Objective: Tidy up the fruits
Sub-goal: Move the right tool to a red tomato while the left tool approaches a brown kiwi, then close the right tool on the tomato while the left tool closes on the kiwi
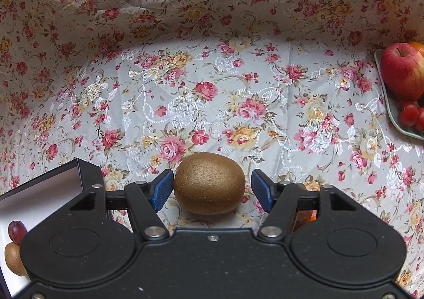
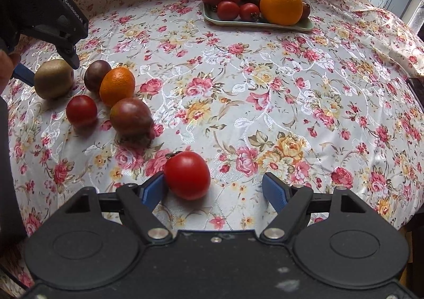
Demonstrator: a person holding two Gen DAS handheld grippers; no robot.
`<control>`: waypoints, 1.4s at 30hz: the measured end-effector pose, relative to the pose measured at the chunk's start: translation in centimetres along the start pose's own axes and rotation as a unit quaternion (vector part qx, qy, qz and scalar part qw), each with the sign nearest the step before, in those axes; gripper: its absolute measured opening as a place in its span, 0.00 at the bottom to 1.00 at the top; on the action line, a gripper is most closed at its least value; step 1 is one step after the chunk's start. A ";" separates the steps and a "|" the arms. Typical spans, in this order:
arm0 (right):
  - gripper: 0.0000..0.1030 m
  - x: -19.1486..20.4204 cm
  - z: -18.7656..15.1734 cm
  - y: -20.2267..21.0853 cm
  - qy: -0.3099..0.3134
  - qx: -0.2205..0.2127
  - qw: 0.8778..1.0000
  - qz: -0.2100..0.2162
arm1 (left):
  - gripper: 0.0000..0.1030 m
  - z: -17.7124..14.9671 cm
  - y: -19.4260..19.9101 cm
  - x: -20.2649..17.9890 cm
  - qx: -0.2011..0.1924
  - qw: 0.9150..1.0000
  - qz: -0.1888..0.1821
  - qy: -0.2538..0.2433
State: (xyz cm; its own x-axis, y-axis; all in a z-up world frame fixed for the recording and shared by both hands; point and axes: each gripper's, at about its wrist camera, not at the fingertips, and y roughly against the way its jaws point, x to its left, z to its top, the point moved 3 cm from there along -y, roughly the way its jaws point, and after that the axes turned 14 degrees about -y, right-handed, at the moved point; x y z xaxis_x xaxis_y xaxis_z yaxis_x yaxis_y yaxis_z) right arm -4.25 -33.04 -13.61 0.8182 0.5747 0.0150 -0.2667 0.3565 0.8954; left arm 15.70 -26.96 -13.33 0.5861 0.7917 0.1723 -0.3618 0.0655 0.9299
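the left gripper (image 1: pixel 212 187) stands open around a kiwi (image 1: pixel 209 183) on the floral tablecloth (image 1: pixel 265 92). the right gripper (image 2: pixel 214 190) is open too, 1 pad touching a tomato (image 2: pixel 187 174). farther off, a fruit plate (image 2: pixel 254 23).

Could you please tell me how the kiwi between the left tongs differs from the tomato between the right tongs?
The kiwi is dull brown and egg-shaped; the tomato is glossy red and rounder, with a dark stem end showing. The kiwi sits centred in the left tongs, nearly filling the gap; the tomato lies off-centre against one pad of the right tongs, with clear space to the other. Both rest on the floral tablecloth, not yet gripped.
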 end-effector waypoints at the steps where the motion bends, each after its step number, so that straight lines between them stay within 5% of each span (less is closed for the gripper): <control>1: 0.79 0.0 0.1 -0.1 -0.002 0.003 1.000 -0.001 | 0.64 0.1 -0.1 0.1 0.002 1.000 -0.005 0.002; 15: 0.80 0.3 0.5 -0.2 -0.030 0.024 0.999 -0.026 | 0.60 0.0 -1.6 0.9 0.023 0.999 -0.026 0.028; 23: 0.78 0.7 0.0 0.3 -0.008 -0.002 1.000 -0.021 | 0.60 -0.6 -0.6 0.7 0.028 0.997 -0.054 0.040; 31: 0.62 1.5 0.1 0.7 0.013 -0.008 1.000 0.004 | 0.60 -0.2 1.5 0.1 0.000 0.998 -0.054 0.024; 36: 0.38 2.6 -0.4 1.1 0.048 -0.015 0.998 0.022 | 0.60 -0.2 2.5 0.2 -0.007 0.998 -0.057 0.025; 42: 0.36 2.7 -0.1 1.1 0.038 -0.005 0.999 0.025 | 0.60 -0.4 3.9 0.8 -0.019 0.998 -0.049 0.028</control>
State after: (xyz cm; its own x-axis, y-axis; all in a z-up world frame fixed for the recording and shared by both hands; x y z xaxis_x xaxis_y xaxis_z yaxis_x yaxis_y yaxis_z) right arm -2.34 -31.00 -12.59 0.7628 0.6462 0.0245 -0.3115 0.3339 0.8896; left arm 14.47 -25.84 -9.70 0.5797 0.8125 0.0614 -0.3322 0.1668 0.9283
